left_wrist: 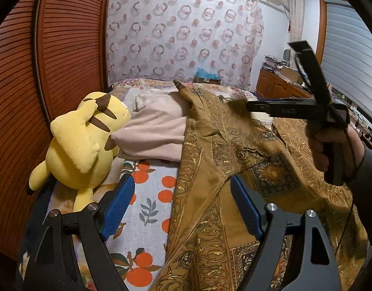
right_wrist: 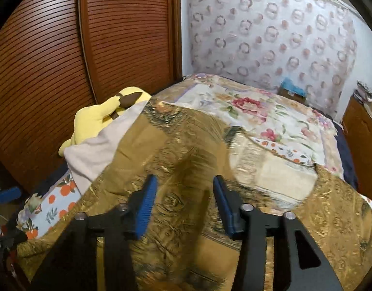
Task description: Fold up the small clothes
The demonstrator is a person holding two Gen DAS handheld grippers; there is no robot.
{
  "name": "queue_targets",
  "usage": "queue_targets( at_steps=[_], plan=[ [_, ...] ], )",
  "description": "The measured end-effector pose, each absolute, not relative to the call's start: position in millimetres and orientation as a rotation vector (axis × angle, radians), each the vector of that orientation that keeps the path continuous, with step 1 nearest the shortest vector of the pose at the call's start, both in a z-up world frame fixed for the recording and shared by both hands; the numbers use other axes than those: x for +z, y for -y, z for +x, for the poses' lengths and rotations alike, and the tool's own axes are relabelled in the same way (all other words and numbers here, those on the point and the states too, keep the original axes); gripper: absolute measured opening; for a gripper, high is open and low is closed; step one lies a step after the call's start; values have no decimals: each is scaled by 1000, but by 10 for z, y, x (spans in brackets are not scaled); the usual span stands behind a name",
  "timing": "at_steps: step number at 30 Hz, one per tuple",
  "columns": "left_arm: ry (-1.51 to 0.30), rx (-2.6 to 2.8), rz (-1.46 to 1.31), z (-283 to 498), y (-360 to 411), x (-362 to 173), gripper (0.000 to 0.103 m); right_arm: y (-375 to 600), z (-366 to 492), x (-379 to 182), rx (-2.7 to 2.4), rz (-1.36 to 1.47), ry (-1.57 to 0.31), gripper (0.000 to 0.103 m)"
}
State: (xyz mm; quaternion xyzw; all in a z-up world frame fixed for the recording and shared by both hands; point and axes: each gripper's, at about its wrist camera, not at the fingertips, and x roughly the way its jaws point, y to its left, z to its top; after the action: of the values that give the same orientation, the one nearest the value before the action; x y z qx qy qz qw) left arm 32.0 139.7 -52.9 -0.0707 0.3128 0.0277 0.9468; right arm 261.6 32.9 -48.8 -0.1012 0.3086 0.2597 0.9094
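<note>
On bed (left_wrist: 147, 177), ochre garment (left_wrist: 210, 160)

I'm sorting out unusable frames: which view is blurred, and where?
Right wrist view: motion smear across the brown patterned garment around the right gripper; wall pattern soft. Left wrist view: sharp, only the fisheye bending the wooden door.

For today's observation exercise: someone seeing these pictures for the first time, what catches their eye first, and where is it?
The mustard-gold patterned garment dominates, spread across the bed's middle and right. A bright yellow plush toy lies at the bed's left edge beside the slatted wooden wardrobe doors, against a folded pale pink cloth. The right gripper hangs over the garment's upper part.
</note>
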Motion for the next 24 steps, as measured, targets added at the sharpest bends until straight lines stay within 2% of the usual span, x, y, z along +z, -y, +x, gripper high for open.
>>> queue_targets(
  at_steps=[6, 8, 11, 17, 18, 20, 22, 24],
  plan=[
    [-637, 49, -137, 413, -1369, -525, 82, -237, 2552, -524, 525, -244, -636, 57],
    [-641, 40, -135, 481, -1358, -524, 82, -135, 2501, -540, 530, -250, -641, 69],
    [-648, 19, -131, 611, -1342, -526, 82, 27, 2466, -506, 518, -250, -653, 77],
    [-652, -39, -132, 913, -1326, -507, 82, 329, 2585, -787, 442, -220, -737, 77],
    [-654, -49, -131, 959, -1324, -497, 80, 382, 2612, -826, 428, -221, -748, 77],
    [-661, -70, -133, 1065, -1330, -486, 65, 438, 2664, -886, 403, -222, -759, 77],
    [-677, -90, -141, 1179, -1349, -474, 56, 451, 2695, -925, 392, -218, -771, 77],
    [-689, -91, -133, 1287, -1359, -459, 51, 472, 2722, -958, 389, -209, -778, 77]
  ],
)
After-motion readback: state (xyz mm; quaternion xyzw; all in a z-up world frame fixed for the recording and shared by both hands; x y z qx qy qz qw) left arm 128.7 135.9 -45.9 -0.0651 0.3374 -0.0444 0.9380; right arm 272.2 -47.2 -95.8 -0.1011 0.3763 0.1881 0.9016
